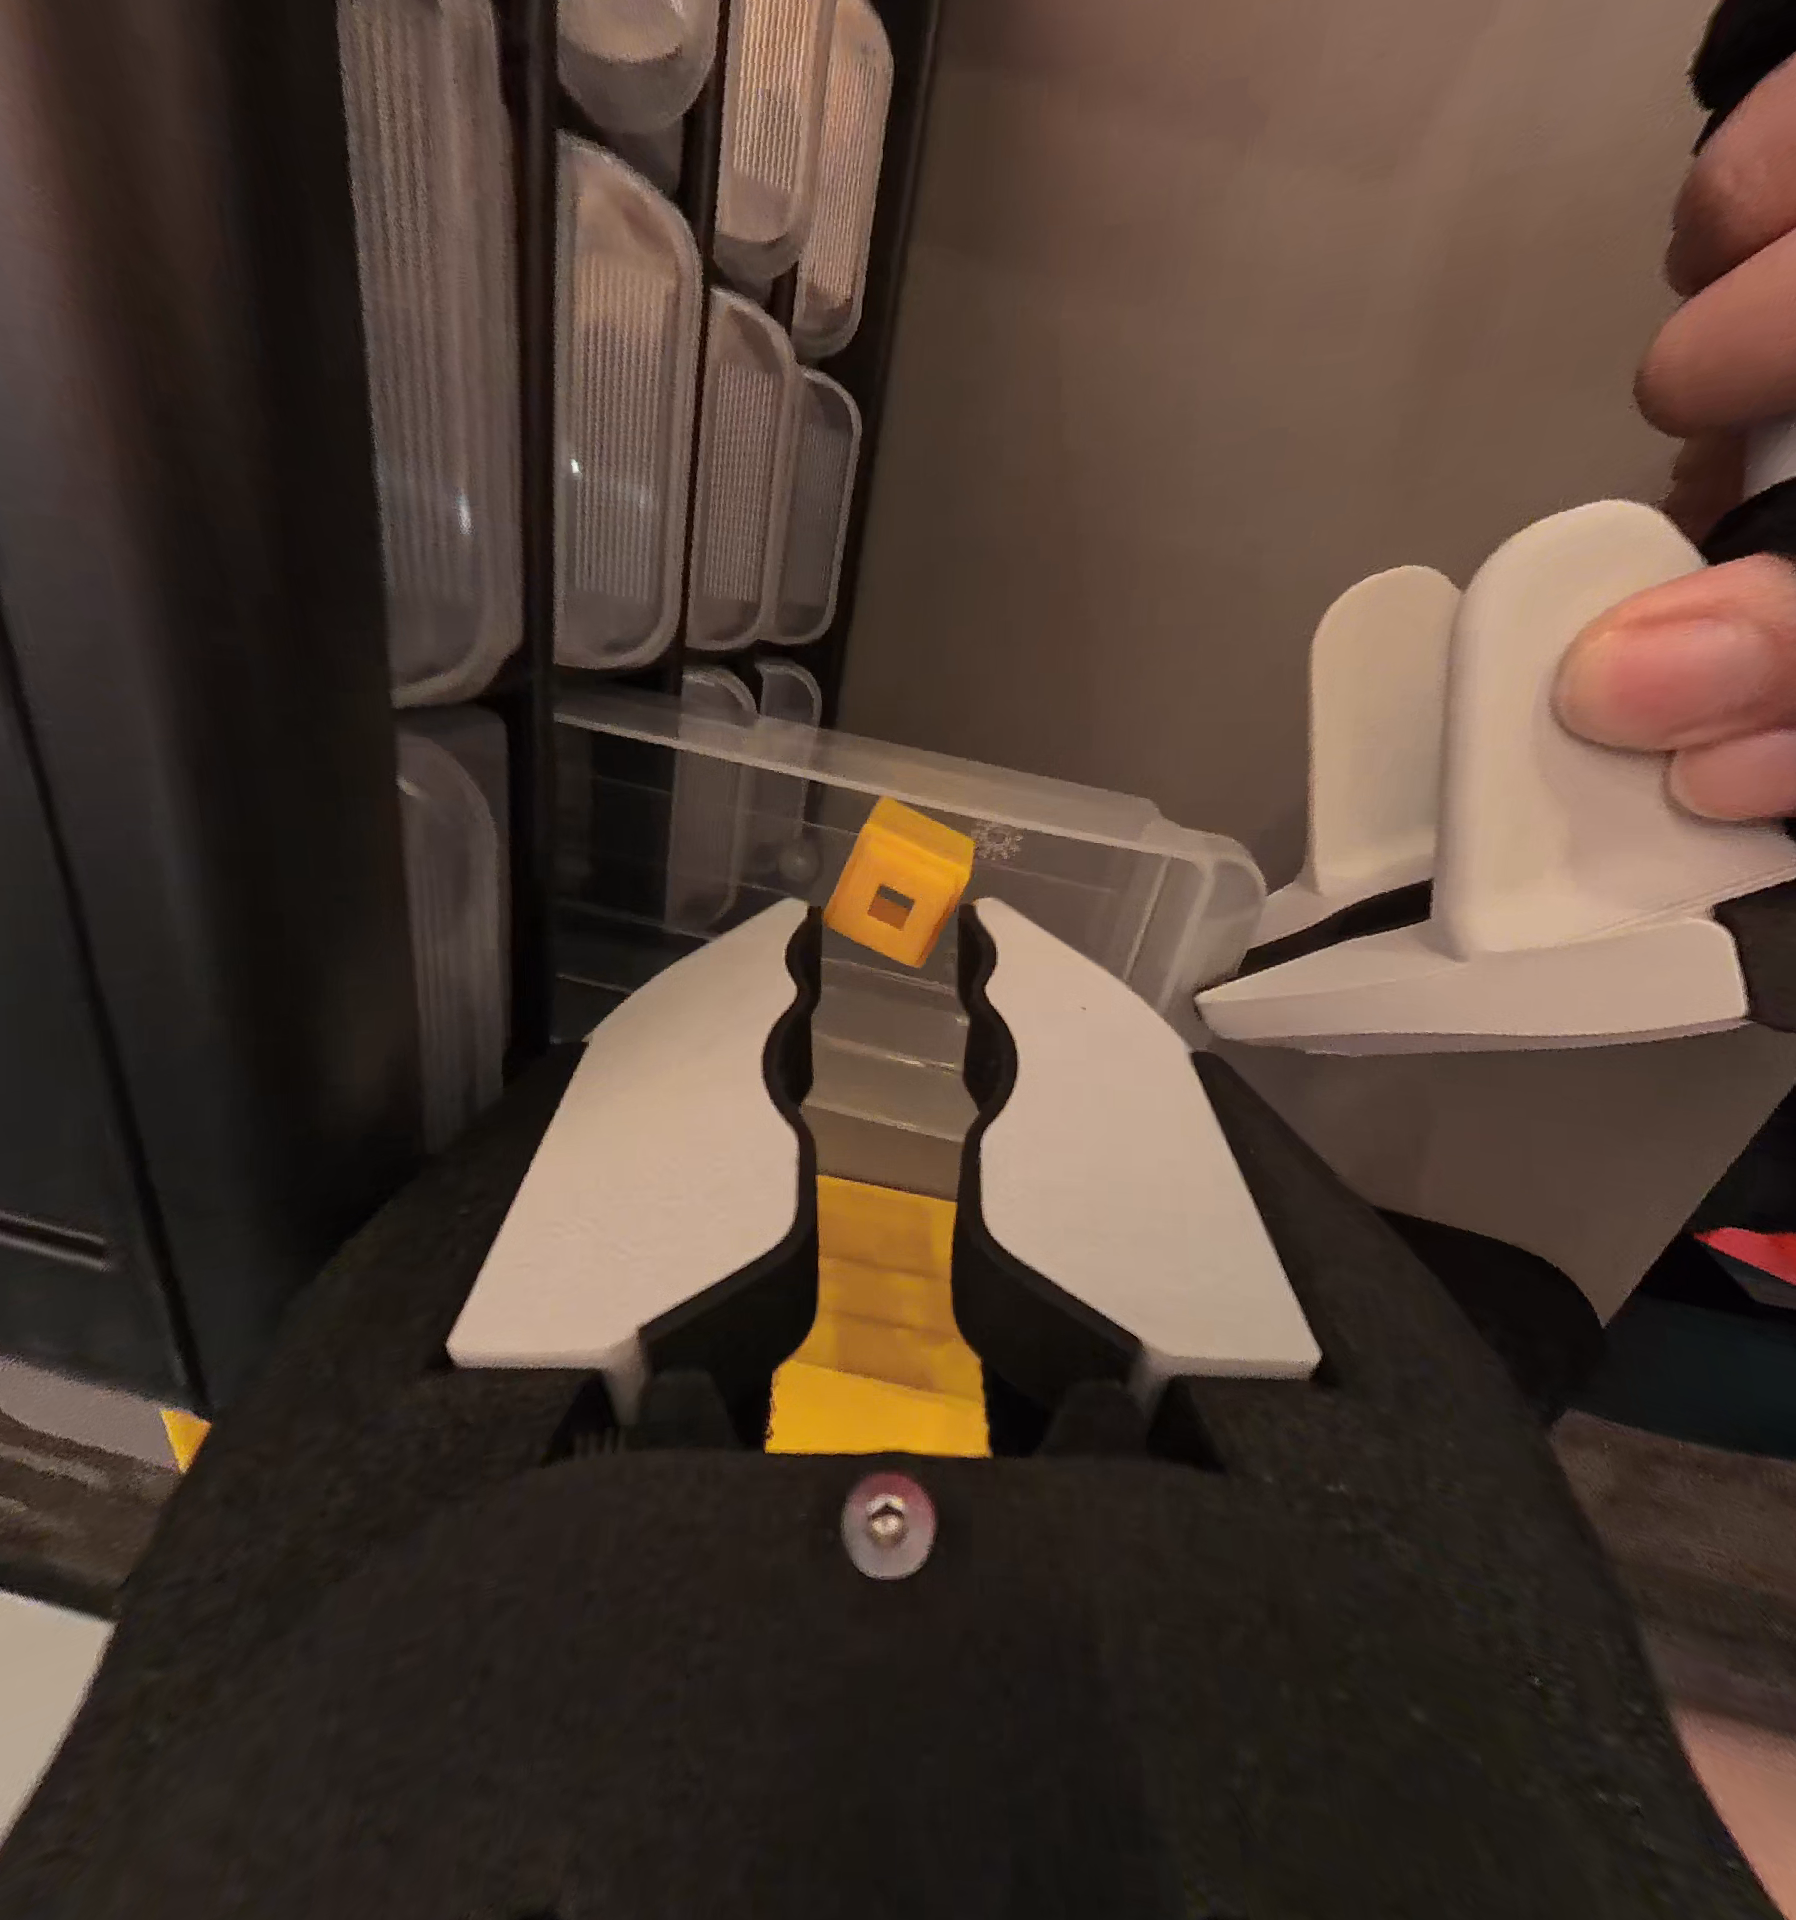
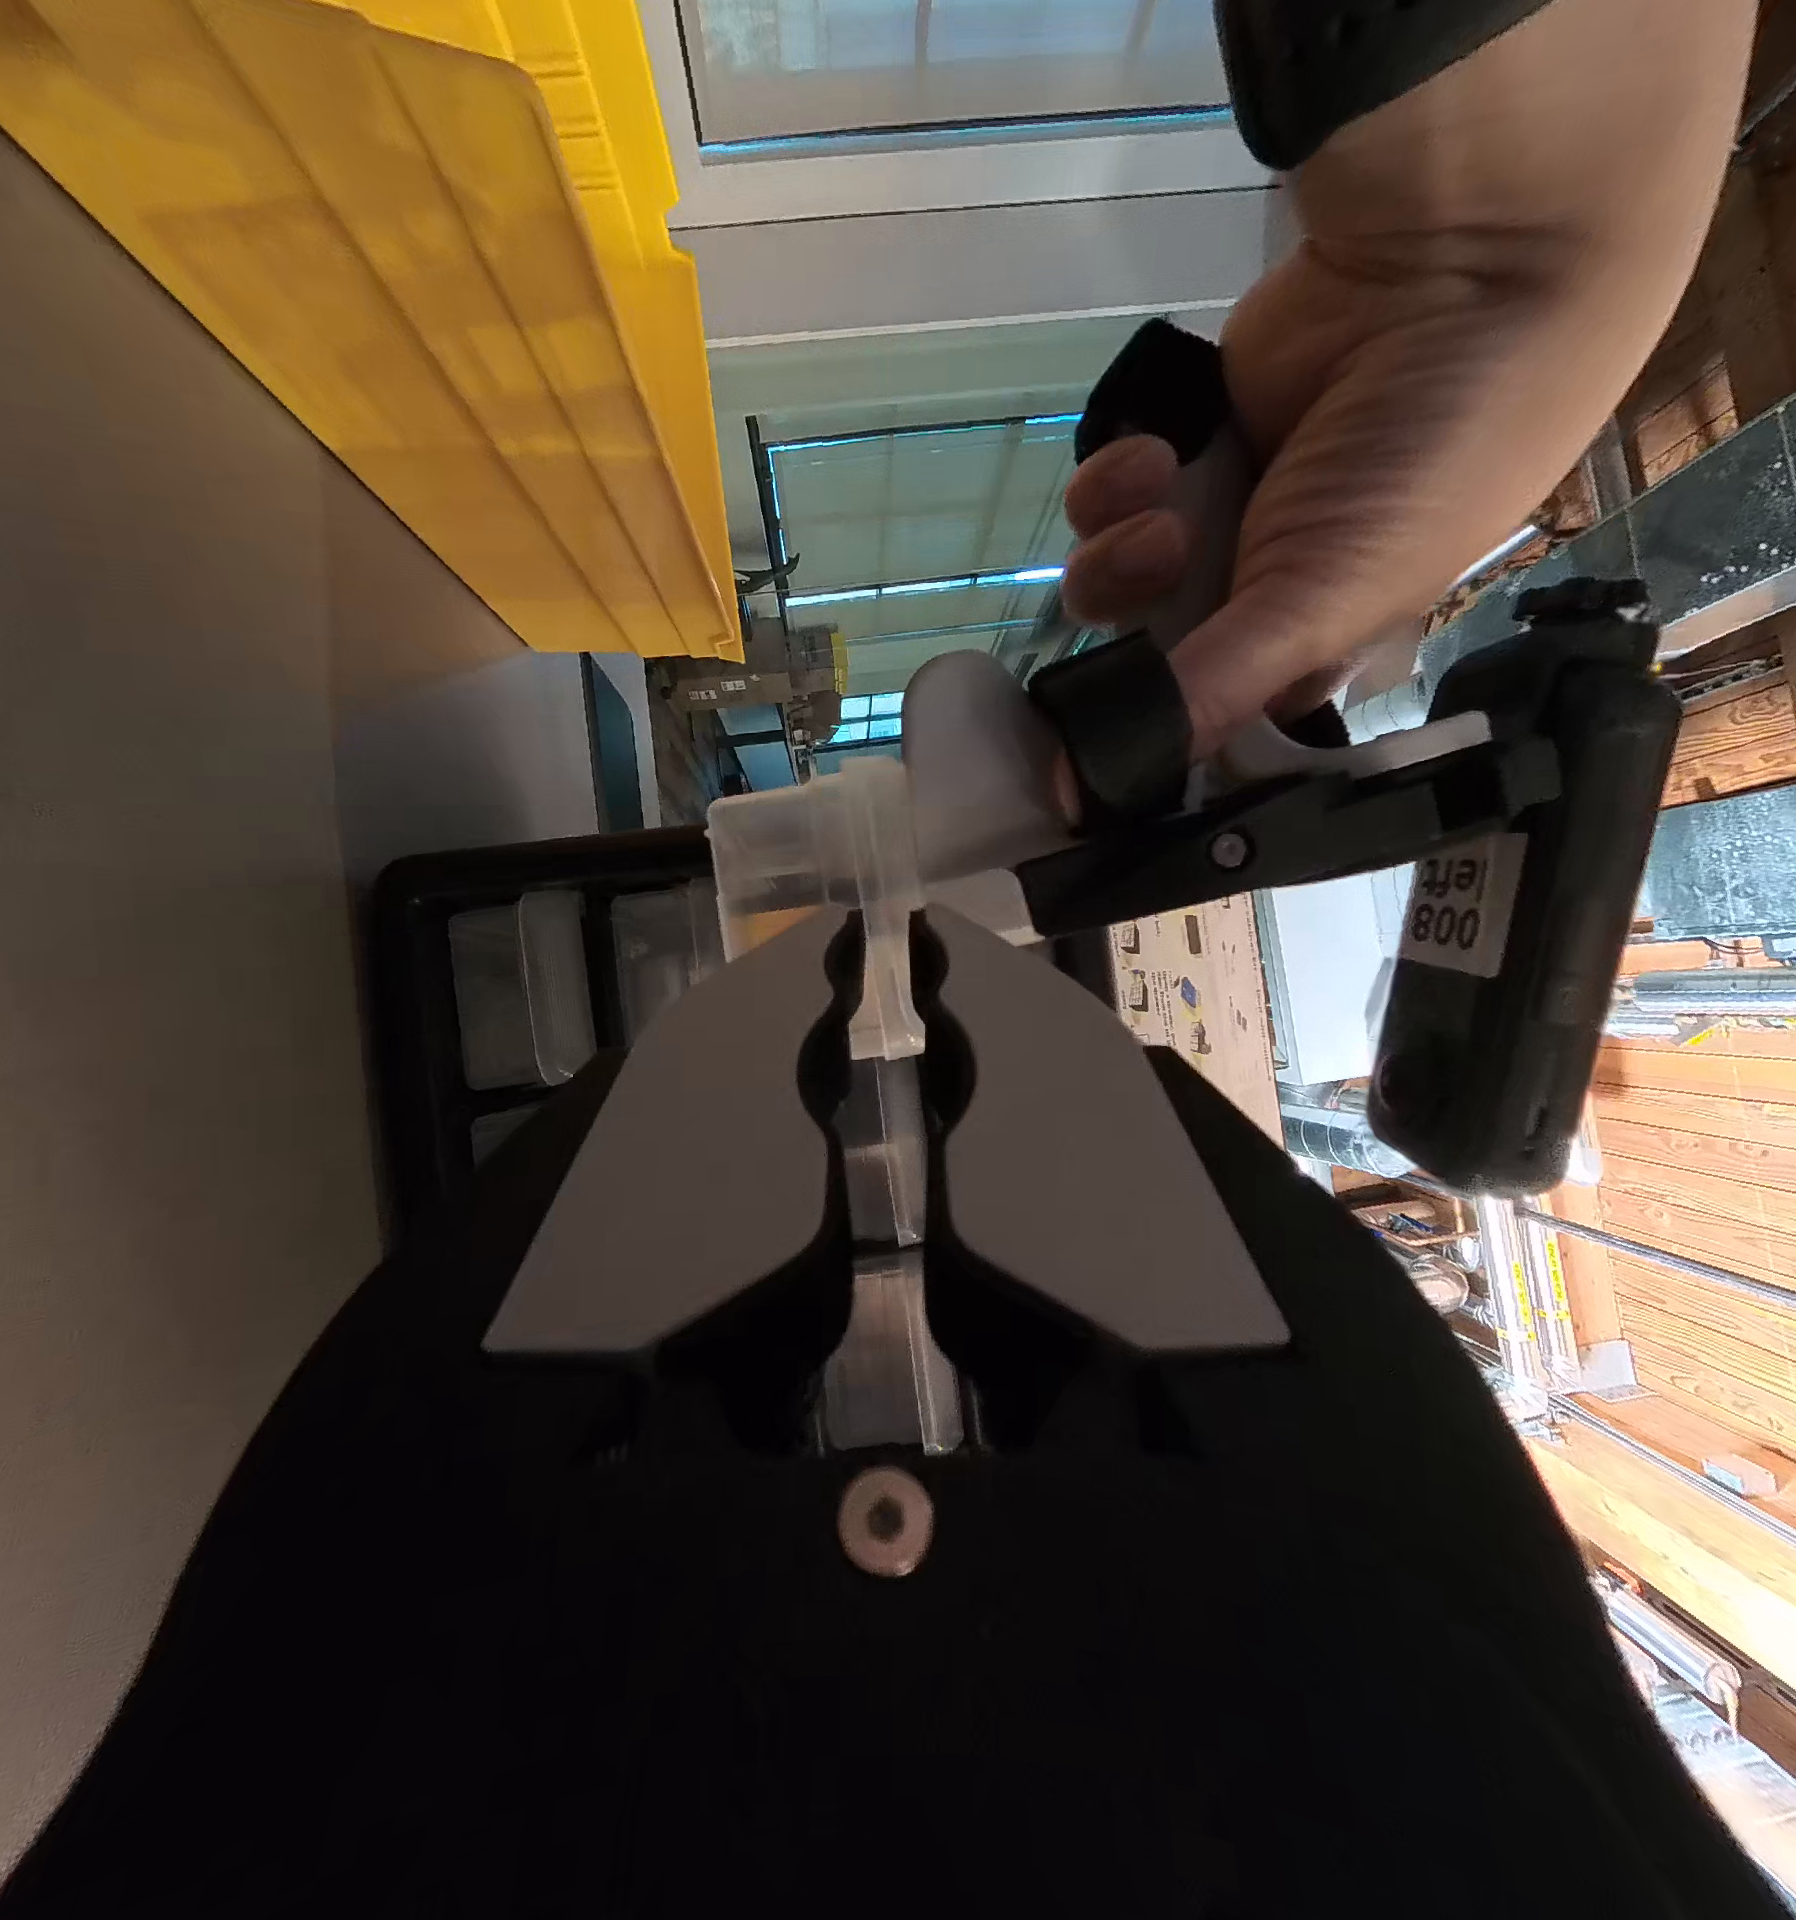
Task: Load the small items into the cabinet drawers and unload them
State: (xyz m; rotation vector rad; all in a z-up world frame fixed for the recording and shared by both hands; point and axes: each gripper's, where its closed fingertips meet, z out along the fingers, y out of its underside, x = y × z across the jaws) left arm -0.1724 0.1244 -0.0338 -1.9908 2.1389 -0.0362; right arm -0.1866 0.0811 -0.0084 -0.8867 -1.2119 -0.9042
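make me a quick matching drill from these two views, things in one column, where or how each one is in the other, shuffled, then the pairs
Things:
1. yellow block
2. clear drawer
3. right gripper
4. yellow bin

Places or states:
A. pulled out from the black cabinet
B. shut on the drawer's clear front tab
C. at the tips of the left gripper, by the open drawer
D. upper left of the right wrist view, away from both grippers

Pairs: 1-C, 2-A, 3-B, 4-D
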